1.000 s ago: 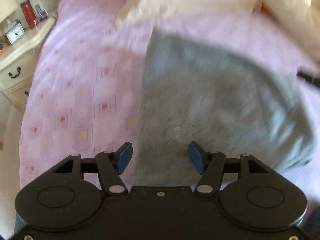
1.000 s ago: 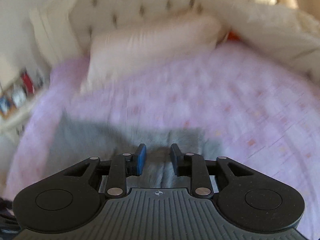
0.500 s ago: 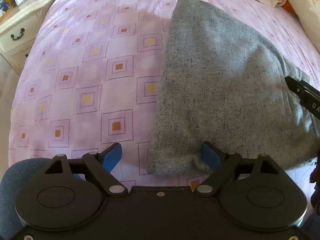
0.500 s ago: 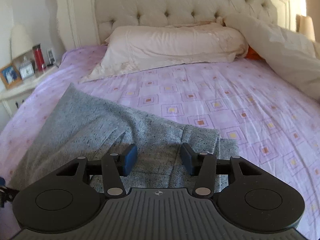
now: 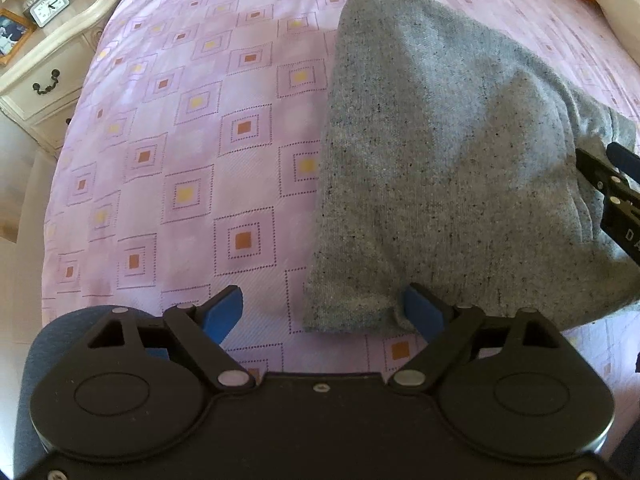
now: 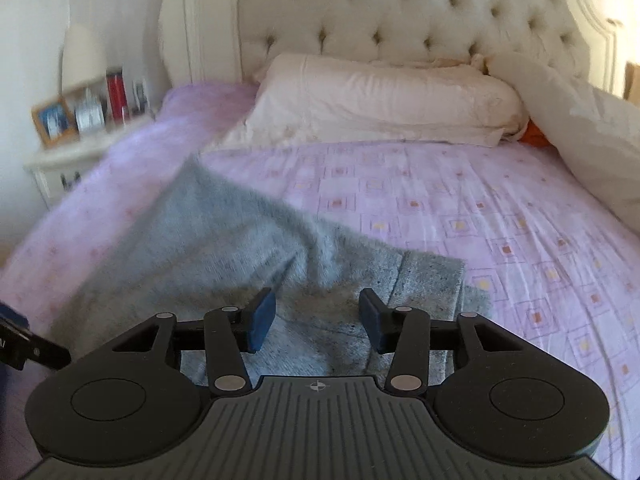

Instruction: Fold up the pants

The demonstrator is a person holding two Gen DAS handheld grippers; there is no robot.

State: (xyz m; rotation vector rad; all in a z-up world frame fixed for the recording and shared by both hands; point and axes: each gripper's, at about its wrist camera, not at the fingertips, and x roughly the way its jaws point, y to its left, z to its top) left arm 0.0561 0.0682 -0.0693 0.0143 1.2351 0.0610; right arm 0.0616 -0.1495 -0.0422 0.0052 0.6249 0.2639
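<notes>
The grey knit pants lie folded over on the lilac patterned bed sheet. My left gripper points steeply down over their near left corner. Its jaws stand wide and are closing slightly; the corner lies under the gap, and the right pad touches the cloth without pinching it. My right gripper hovers over the other end of the pants, which is blurred here. Its jaws are apart and closing a little, with cloth beneath them and nothing pinched. The right gripper's tip also shows at the left wrist view's right edge.
A cream nightstand with a clock and a photo frame stands left of the bed. A long pillow lies against the tufted headboard. A white duvet is heaped at the right.
Both grippers' jaws have spread wider than a second ago. The pants, blurred in motion then, now lie still on the sheet. The right wrist view has rolled and shifted sideways.
</notes>
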